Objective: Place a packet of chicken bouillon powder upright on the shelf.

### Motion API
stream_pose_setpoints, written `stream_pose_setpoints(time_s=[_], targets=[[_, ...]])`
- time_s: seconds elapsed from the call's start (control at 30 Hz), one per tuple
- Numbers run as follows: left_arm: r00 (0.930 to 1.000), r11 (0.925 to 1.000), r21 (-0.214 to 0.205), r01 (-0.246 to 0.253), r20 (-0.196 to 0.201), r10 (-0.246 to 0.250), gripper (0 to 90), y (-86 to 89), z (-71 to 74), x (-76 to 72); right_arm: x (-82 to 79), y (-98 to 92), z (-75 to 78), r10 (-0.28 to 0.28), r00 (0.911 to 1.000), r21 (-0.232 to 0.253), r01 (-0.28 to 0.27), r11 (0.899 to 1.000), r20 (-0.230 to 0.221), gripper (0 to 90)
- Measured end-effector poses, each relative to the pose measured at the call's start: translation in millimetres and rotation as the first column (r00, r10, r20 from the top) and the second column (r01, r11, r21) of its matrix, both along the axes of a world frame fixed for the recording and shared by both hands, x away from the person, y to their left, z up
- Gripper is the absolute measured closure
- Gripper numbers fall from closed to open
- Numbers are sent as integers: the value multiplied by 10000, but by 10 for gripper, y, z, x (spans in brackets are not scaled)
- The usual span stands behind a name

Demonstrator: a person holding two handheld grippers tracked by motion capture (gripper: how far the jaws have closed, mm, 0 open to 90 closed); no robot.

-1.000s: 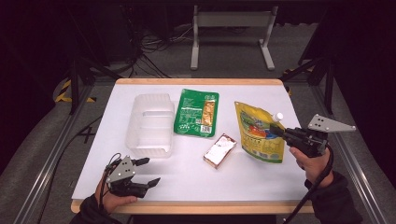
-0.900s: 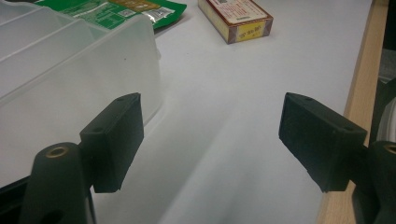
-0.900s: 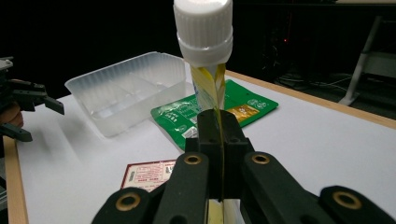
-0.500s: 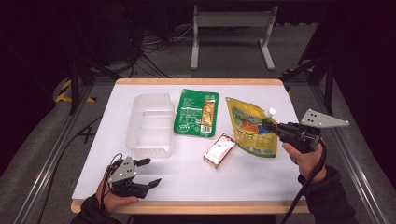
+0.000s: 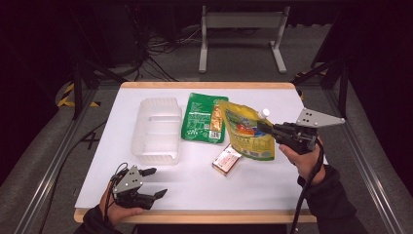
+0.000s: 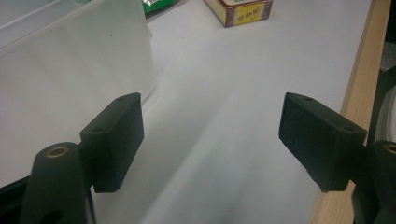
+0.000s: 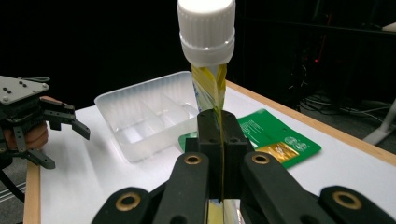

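Two grippers are at the table, and the right gripper [image 5: 267, 128] does the work: its jaws are pressed together on the yellow pouch [image 5: 246, 132], pinching the thin edge just under the white cap [image 7: 206, 29]. The pouch hangs from this pinch, raised at the right part of the white table [image 5: 243, 185], with its lower corner near the small box [image 5: 226, 159] and its left edge over the green packet [image 5: 204, 118]. In the right gripper view the cap stands directly above the jaws and the pouch body drops below them.

To do this step well, I think the hand should move slowly and level, because the pouch is soft and can swing or slip from such a narrow grip. Lifting it a little higher would keep its lower edge from dragging over the green packet on the way to the clear tray [image 5: 158, 127] at the left.

The left gripper [image 5: 151, 183] rests at the near left edge, jaws spread and empty.
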State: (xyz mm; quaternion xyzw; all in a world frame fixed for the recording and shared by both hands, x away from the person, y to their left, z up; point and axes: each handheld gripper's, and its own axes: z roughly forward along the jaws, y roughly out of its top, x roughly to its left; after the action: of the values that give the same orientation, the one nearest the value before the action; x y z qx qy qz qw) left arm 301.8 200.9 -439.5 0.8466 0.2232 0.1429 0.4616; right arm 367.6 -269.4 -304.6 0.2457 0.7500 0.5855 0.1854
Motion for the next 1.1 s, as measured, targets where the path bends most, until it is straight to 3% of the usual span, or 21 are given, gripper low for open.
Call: stream_pose_setpoints(time_s=[0.13,0.3,0.57,0.7,0.87,1.1], targets=[[9998,9998,-28,-185,58,185,229,27,10,-26,53,130,25,329,9995,6,-329,9995,41,900],[9991,9987,-397,-331,252,341,232,57,102,-15,105,316,18,754,9972,-83,-753,9971,21,900],[9946,9940,-992,-467,874,554,238,52,393,41,166,616,48,1345,9909,-104,-1344,9909,92,900],[9929,9928,-1170,-239,1126,371,249,21,511,78,194,790,76,1656,9860,-124,-1654,9861,178,900],[9946,9969,-783,-54,1027,135,251,-19,424,12,246,1032,98,2059,9784,-98,-2058,9785,166,900],[9993,9999,-101,61,364,-57,250,-67,184,-56,316,1342,107,2481,9687,-119,-2480,9687,109,900]])
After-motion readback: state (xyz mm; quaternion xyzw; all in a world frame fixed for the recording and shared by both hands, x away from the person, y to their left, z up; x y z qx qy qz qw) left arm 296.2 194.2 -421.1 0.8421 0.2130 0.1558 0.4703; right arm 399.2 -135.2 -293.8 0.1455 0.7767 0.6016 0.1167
